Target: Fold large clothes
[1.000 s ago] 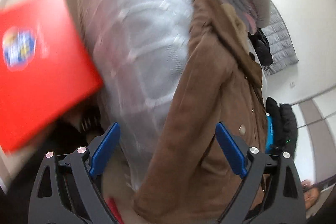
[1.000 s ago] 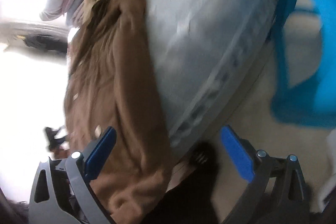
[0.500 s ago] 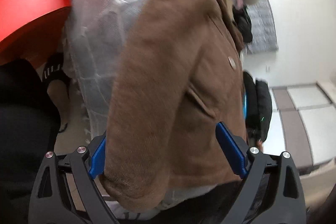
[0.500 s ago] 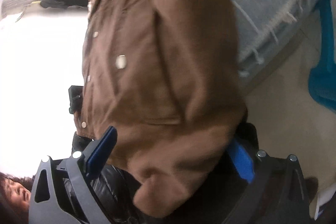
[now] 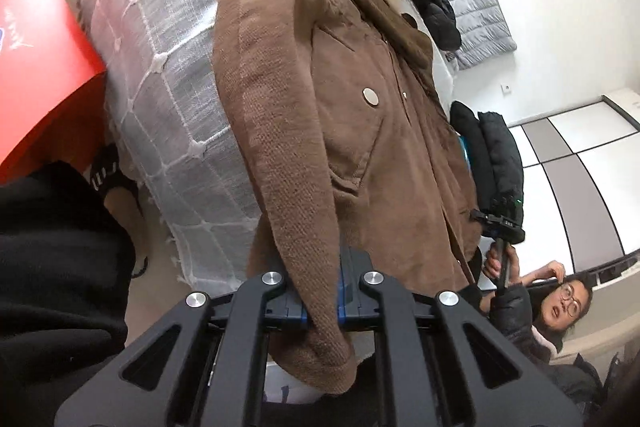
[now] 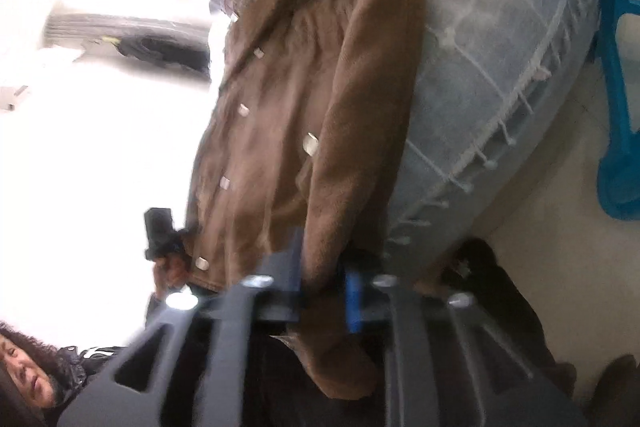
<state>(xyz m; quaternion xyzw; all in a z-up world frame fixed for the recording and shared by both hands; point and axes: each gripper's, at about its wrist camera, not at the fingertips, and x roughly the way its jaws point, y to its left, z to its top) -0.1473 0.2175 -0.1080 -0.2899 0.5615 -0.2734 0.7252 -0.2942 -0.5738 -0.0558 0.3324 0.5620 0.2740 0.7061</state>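
A brown coat (image 5: 360, 99) with metal snap buttons and a pale fleece collar lies on a bed covered by a grey checked blanket (image 5: 168, 39). My left gripper (image 5: 322, 301) is shut on the cuff end of one brown sleeve (image 5: 288, 163), which hangs over the bed's edge. In the right wrist view the coat (image 6: 288, 115) lies on the same blanket (image 6: 492, 67). My right gripper (image 6: 324, 291) is shut on the other sleeve (image 6: 352, 155) near its cuff.
A red box (image 5: 36, 75) stands left of the bed. A blue plastic chair (image 6: 616, 99) stands on the floor at the right. Black jackets (image 5: 492, 155) and a seated person (image 5: 560, 307) holding a device are beyond the bed. A black-clad leg (image 5: 52, 267) is close by.
Both grippers were open around the coat's sleeves. Each has now closed on its sleeve near the cuff.
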